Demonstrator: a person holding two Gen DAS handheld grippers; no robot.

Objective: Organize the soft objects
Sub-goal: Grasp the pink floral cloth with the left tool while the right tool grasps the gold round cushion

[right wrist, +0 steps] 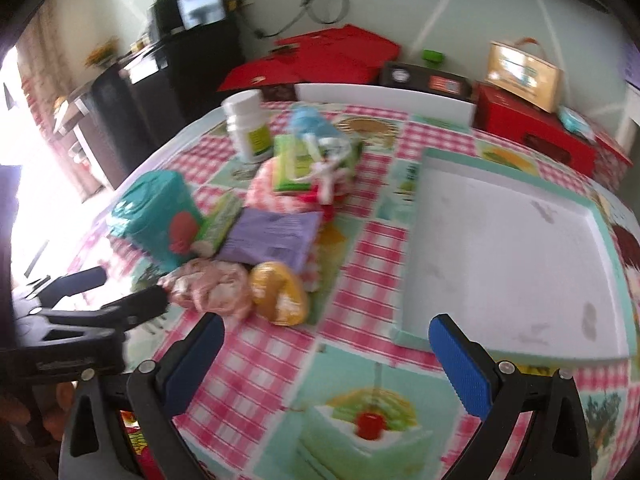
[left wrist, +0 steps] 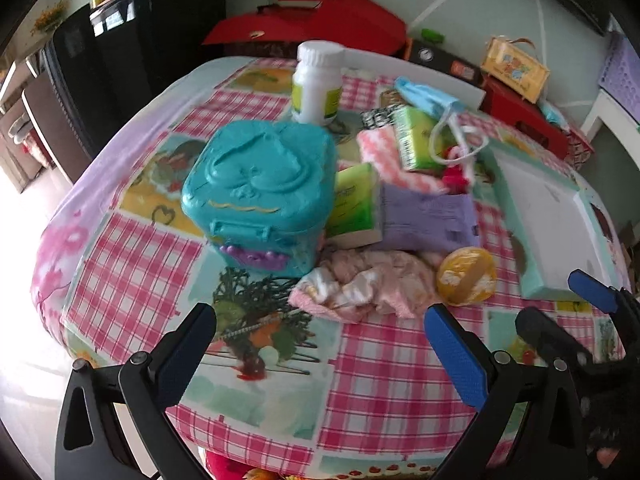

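Both grippers apparently agape, empty.

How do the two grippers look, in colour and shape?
Both are alike. The left gripper and the right gripper have black plastic frames with triangular cut-outs and silver screws at the joints. Each finger carries a flat, textured blue pad. No cables or sleeves show.

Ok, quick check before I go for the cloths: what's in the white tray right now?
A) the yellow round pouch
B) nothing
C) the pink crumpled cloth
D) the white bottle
B: the white tray shows only bare, slightly stained surface, while the pink crumpled cloth lies on the tablecloth to its left.
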